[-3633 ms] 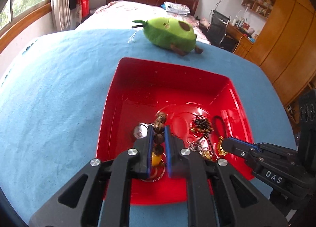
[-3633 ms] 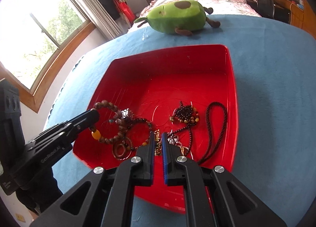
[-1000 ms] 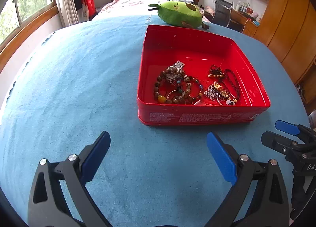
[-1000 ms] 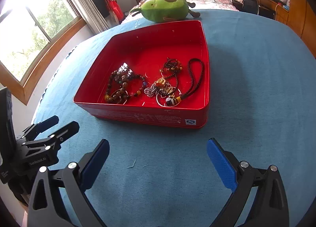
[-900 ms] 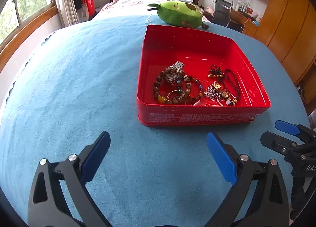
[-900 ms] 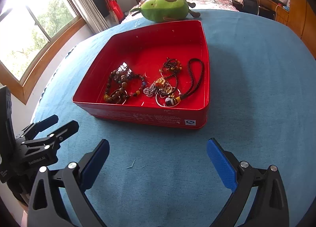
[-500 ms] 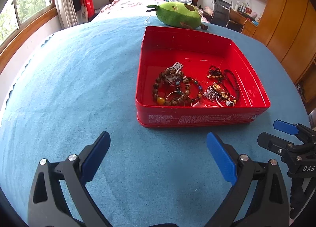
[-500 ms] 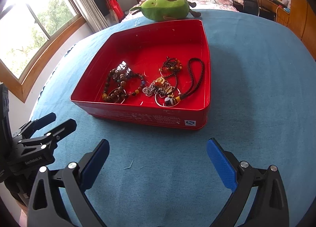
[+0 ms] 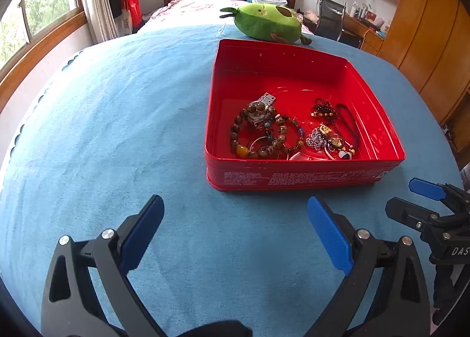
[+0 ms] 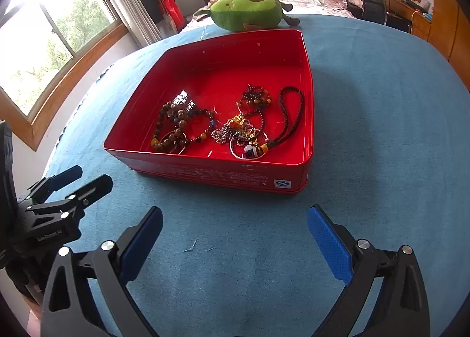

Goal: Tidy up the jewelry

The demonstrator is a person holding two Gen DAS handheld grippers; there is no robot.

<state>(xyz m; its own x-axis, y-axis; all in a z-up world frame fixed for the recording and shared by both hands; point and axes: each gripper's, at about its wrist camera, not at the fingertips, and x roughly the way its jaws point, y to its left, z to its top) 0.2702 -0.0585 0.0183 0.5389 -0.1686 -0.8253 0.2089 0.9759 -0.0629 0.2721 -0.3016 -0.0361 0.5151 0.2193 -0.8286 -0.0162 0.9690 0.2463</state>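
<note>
Both sets of tongs are hanging spread wide and empty over the blue surface (image 9: 111, 119), short of the red tin (image 9: 293, 172): the left tongs (image 9: 235, 231) are facing its near wall from the 7 o'clock side, and the right tongs (image 10: 235, 237) from about 5 o'clock. All the jewelry is lying inside the tin, crowded toward its near wall, in two heaps: the beaded bracelets (image 9: 264, 134) with a metal watch (image 9: 261, 108) at the 9 o'clock side, and a tangle of chains (image 10: 238, 131) with a dark cord necklace (image 10: 289, 114) toward 3 o'clock. Nothing is showing on the cloth outside, so the gathering is looking largely done, and what is remaining, if anything, is tidying the heaps. To do that well, each pair should be coming in over the near rim rather than scraping it, narrowing first, then pinching one strand at an exposed loop, such as the far bend of the cord. Lifting slowly matters here, since the chains are overlapping and one piece is likely to be dragging its neighbours. The green plush toy (image 10: 246, 11) beyond the tin at 12 o'clock is well out of the way.
</note>
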